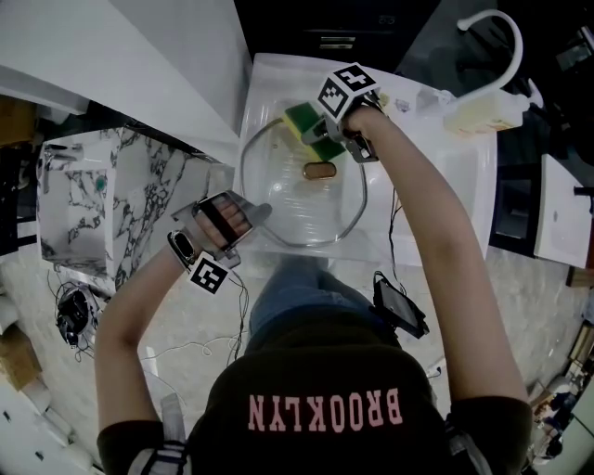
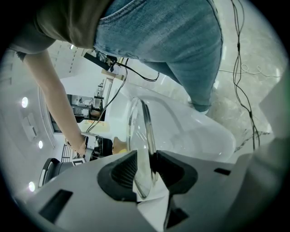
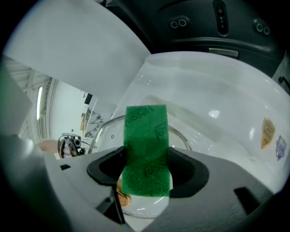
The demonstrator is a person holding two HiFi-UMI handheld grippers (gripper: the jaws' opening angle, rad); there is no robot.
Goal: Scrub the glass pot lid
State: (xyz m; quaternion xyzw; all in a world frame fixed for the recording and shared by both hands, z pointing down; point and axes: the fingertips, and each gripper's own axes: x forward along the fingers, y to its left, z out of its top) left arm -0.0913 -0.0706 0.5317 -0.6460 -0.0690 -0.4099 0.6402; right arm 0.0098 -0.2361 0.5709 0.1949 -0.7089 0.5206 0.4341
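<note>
I've got the round clear glass pot lid [image 1: 299, 206] down in the white sink basin [image 1: 444, 176], its brown knob [image 1: 319, 170] showing near the middle. My left gripper [image 2: 146, 170] is closed on the lid's near-left rim, and in the left gripper view the glass runs edge-on between the two dark jaw pads. My right gripper [image 3: 146, 168] is clamped on a green scouring sponge with a yellow backing [image 3: 146, 145]. The sponge fills the gap between the jaws and sits at the lid's far rim. I can't tell whether it's pressing on the glass. A white curved faucet [image 1: 497, 23] stands far right.
</note>
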